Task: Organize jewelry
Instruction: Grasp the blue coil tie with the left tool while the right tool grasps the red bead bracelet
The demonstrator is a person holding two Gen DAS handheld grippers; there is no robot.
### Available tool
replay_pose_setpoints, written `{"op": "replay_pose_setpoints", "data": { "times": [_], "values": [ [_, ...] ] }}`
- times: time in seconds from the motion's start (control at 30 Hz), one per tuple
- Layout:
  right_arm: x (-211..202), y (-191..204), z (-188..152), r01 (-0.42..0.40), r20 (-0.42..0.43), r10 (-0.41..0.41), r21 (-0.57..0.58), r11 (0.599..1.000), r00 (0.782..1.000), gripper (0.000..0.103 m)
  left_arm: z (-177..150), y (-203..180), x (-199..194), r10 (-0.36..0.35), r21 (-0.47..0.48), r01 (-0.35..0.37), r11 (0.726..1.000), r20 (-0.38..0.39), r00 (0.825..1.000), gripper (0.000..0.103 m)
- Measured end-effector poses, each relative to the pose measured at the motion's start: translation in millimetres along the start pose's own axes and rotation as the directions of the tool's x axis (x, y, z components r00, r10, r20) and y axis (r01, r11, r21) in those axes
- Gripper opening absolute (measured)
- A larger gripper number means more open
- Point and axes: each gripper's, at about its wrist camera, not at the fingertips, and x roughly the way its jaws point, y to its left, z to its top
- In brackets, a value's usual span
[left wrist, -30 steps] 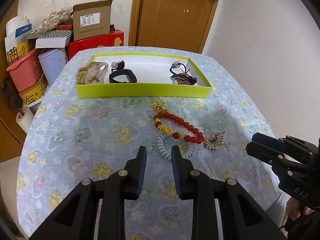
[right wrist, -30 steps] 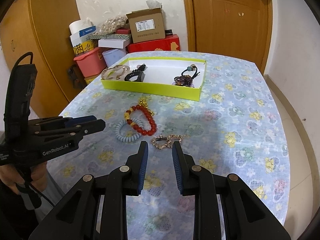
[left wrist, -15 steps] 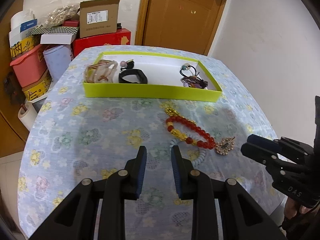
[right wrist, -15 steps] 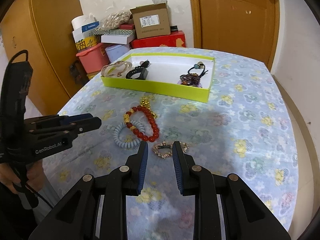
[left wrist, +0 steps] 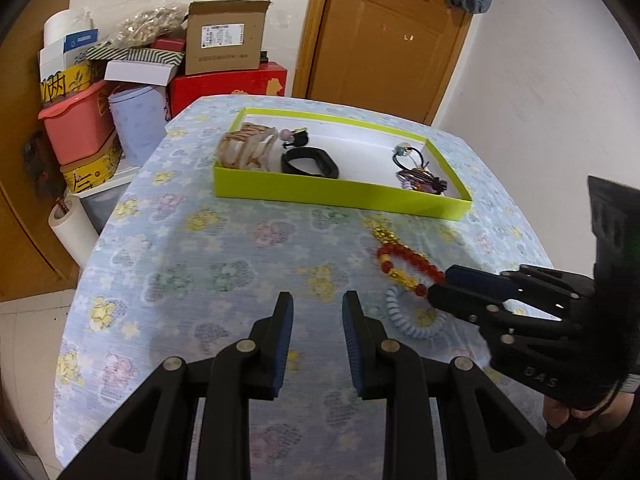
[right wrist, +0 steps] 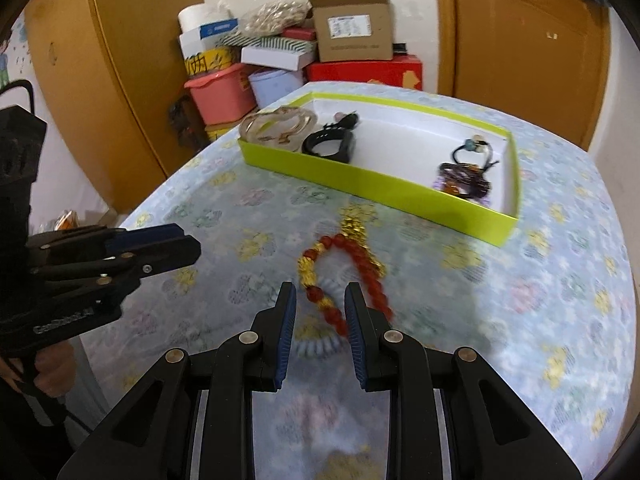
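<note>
A red and gold bead bracelet (right wrist: 352, 264) lies on the flowered tablecloth over a pale blue coil hair tie (right wrist: 316, 346); both also show in the left wrist view, the bracelet (left wrist: 404, 264) and the coil tie (left wrist: 412, 320). My right gripper (right wrist: 320, 300) is open and empty, its fingertips either side of the bracelet's near end. My left gripper (left wrist: 316, 304) is open and empty, over bare cloth left of the jewelry. A lime-green tray (left wrist: 340, 196) at the back holds bangles (left wrist: 248, 148), a black band (left wrist: 310, 162) and hair ties (left wrist: 420, 176).
Stacked boxes and tubs (left wrist: 120, 92) stand beyond the table's far left. A wooden door (left wrist: 384, 40) is behind the table. The table edge curves close on the left (left wrist: 80, 280). The right gripper's body (left wrist: 520, 312) hides the cloth right of the coil tie.
My right gripper has moved forward and left, from over the gold brooch to the red bracelet. The left gripper has drawn left and tilted. The brooch is out of sight.
</note>
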Motion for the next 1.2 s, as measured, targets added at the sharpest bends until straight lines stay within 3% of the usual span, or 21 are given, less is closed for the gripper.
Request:
{"op": "replay_pose_setpoints", "data": {
  "times": [0.33,0.43,0.6,0.9,1.2],
  "values": [
    [26.0,6.3,9.6,0.009,-0.029,-0.011,-0.071,0.997,1.0,0.026,0.2,21.4,9.6,0.007,-0.042,-0.007,0.999,-0.012,1.0,0.026],
    [26.9,9.9,9.8,0.022,-0.028,-0.025,-0.106,0.994,0.999,0.012,0.3,22.7,11.7,0.001,-0.044,-0.001,0.999,-0.015,1.0,0.026],
    [23.8,14.3,9.2,0.031,-0.023,-0.034,-0.141,0.99,0.999,0.01,-0.1,15.9,15.1,-0.024,-0.034,0.024,0.999,-0.024,0.999,0.026],
    [-4.7,-3.3,11.5,0.042,0.055,-0.038,-0.064,0.997,0.998,0.01,-4.3,-10.9,25.4,-0.099,0.008,0.1,0.995,-0.07,0.993,0.026],
    [-29.4,-27.3,9.5,0.055,0.103,-0.056,0.02,0.998,0.993,0.01,-2.3,-43.7,43.8,-0.114,0.082,0.123,0.989,-0.111,0.987,0.026]
  ]
}}
